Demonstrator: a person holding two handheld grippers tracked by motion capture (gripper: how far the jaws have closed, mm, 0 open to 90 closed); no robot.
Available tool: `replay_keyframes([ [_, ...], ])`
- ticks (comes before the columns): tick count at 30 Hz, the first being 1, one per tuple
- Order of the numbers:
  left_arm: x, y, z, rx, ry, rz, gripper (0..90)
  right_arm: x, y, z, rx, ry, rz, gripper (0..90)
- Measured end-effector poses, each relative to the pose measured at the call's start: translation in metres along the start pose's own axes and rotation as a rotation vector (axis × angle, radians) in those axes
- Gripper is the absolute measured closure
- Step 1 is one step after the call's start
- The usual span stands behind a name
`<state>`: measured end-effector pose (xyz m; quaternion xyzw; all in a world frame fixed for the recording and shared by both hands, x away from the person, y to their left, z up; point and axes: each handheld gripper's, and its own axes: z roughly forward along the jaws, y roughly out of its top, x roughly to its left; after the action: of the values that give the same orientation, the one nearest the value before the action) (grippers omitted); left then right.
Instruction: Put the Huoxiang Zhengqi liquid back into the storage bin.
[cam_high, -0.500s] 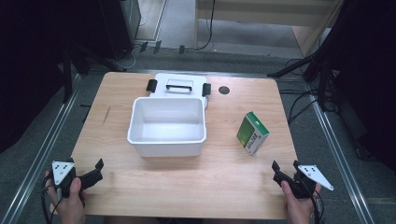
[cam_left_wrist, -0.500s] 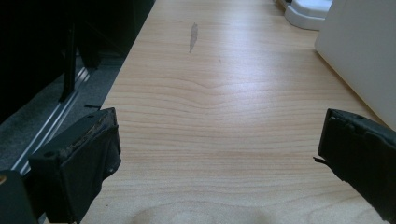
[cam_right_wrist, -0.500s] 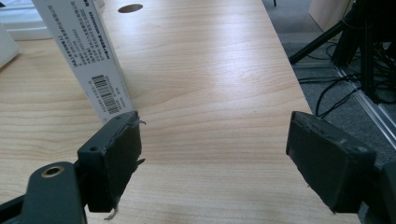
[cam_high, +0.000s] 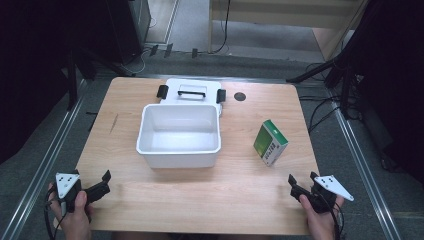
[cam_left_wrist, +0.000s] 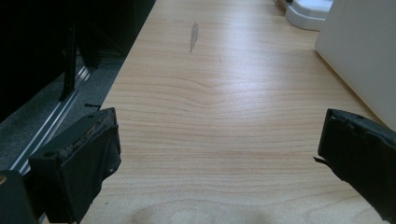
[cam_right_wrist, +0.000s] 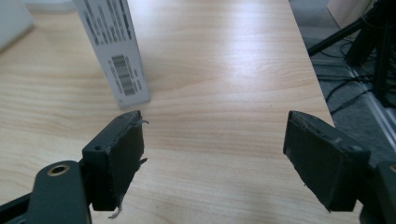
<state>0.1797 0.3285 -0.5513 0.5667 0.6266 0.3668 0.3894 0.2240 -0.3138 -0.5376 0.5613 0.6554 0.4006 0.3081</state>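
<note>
Nothing has shifted: both black tools, left (cam_high: 106, 182) and right (cam_high: 302, 183), rest released beside the glossy green carton (cam_high: 270, 142).

Carton (cam_high: 270, 143) right of tub (cam_high: 179, 153) (lid (cam_high: 191, 91) behind)

Both grippers matte black plastic with blocky jaws. Left gripper (cam_high: 102, 182) and right gripper (cam_high: 300, 182) each carry a grey three-cornered plate with small dark dots, probably screws. Brass-coloured eyelet beside right jaw. Frayed pad edges. Dark cables trail behind. Hands bare.
</note>
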Motion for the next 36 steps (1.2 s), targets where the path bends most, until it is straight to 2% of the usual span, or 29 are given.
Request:
replay_keyframes([
  [1, 0.000, 0.000, 0.000, -0.003, 0.002, 0.001, 0.0, 0.001, 0.003, 0.001, 0.044, -0.003, -0.034, 21.3],
  [4, 0.000, 0.000, 0.000, 0.000, 0.001, 0.002, 0.0, -0.002, 0.010, 0.000, 0.094, 0.035, -0.056, 30.1],
  [5, 0.000, 0.000, 0.000, 0.000, 0.001, 0.002, 0.0, -0.003, 0.013, -0.002, 0.112, 0.060, -0.042, 30.3],
  [6, 0.000, 0.000, 0.000, 0.000, 0.002, 0.002, 0.0, -0.003, 0.013, -0.002, 0.112, 0.060, -0.042, 30.3],
  [8, 0.000, 0.000, 0.000, 0.002, 0.002, 0.003, 0.0, -0.007, 0.020, -0.006, 0.146, 0.095, -0.021, 30.4],
  [9, 0.000, 0.000, 0.001, 0.008, 0.003, 0.003, 0.0, -0.010, 0.027, -0.009, 0.177, 0.084, -0.050, 29.6],
  [10, 0.000, 0.000, 0.001, 0.008, 0.003, 0.003, 0.0, -0.010, 0.027, -0.009, 0.177, 0.084, -0.050, 29.6],
  [11, 0.000, 0.000, 0.001, 0.012, 0.000, 0.002, 0.0, -0.011, 0.035, -0.010, 0.228, 0.072, -0.085, 28.5],
  [12, 0.000, 0.000, 0.001, 0.012, 0.000, 0.002, 0.0, -0.011, 0.035, -0.010, 0.228, 0.072, -0.085, 28.5],
  [13, 0.000, 0.000, 0.001, 0.013, 0.000, 0.003, 0.0, -0.009, 0.043, -0.011, 0.282, 0.056, -0.135, 27.5],
  [14, 0.000, 0.000, 0.001, 0.013, 0.000, 0.002, 0.0, -0.007, 0.047, -0.010, 0.316, 0.050, -0.162, 26.6],
  [15, 0.000, 0.000, 0.001, 0.013, 0.000, 0.002, 0.0, -0.007, 0.047, -0.010, 0.316, 0.050, -0.162, 26.6],
  [16, 0.000, 0.000, 0.001, 0.013, -0.002, -0.004, 0.0, -0.005, 0.051, -0.010, 0.351, 0.055, -0.195, 27.7],
  [17, 0.000, 0.000, 0.001, 0.015, -0.001, -0.005, 0.0, -0.001, 0.060, -0.008, 0.471, 0.104, -0.243, 28.0],
  [18, 0.000, 0.000, 0.001, 0.015, -0.001, -0.005, 0.0, -0.001, 0.060, -0.008, 0.471, 0.104, -0.243, 28.0],
  [19, -0.001, 0.000, 0.001, 0.021, 0.001, -0.008, 0.0, 0.007, 0.066, -0.004, 0.606, 0.154, -0.296, 26.5],
  [20, -0.001, 0.000, 0.001, 0.021, 0.001, -0.008, 0.0, 0.007, 0.066, -0.004, 0.606, 0.154, -0.296, 26.5],
  [21, -0.001, 0.000, 0.001, 0.020, 0.001, -0.009, 0.0, 0.013, 0.071, -0.001, 0.685, 0.174, -0.320, 24.8],
  [22, 0.000, 0.000, 0.001, 0.021, 0.001, -0.008, 0.0, 0.013, 0.071, -0.001, 0.685, 0.174, -0.320, 24.8],
  [23, 0.000, 0.000, 0.002, 0.022, 0.001, -0.009, 0.0, 0.018, 0.078, 0.003, 0.748, 0.162, -0.331, 23.9],
  [25, 0.000, 0.001, 0.002, 0.024, 0.002, -0.011, 0.0, 0.021, 0.085, 0.007, 0.806, 0.135, -0.341, 20.0],
  [26, 0.000, 0.001, 0.002, 0.024, 0.002, -0.011, 0.0, 0.021, 0.085, 0.007, 0.806, 0.135, -0.341, 20.0],
  [27, 0.000, 0.001, 0.002, 0.025, 0.001, -0.010, 0.0, 0.024, 0.094, 0.011, 0.858, 0.111, -0.347, 21.8],
  [28, 0.000, 0.001, 0.002, 0.025, 0.001, -0.010, 0.0, 0.024, 0.094, 0.011, 0.858, 0.111, -0.347, 21.8],
  [29, 0.000, 0.001, 0.002, 0.026, 0.000, -0.011, 0.0, 0.028, 0.105, 0.013, 0.894, 0.105, -0.346, 24.0],
  [30, 0.000, 0.001, 0.002, 0.026, 0.000, -0.011, 0.0, 0.028, 0.105, 0.013, 0.894, 0.105, -0.346, 24.0],
  [31, 0.000, 0.001, 0.002, 0.026, 0.000, -0.013, 0.0, 0.032, 0.118, 0.014, 0.904, 0.114, -0.350, 23.3],
  [33, 0.000, 0.001, 0.002, 0.028, -0.001, -0.014, 0.0, 0.034, 0.124, 0.014, 0.901, 0.109, -0.346, 23.8],
  [36, 0.000, 0.001, 0.002, 0.030, -0.001, -0.014, 0.0, 0.040, 0.148, 0.019, 0.900, 0.113, -0.331, 27.0],
])
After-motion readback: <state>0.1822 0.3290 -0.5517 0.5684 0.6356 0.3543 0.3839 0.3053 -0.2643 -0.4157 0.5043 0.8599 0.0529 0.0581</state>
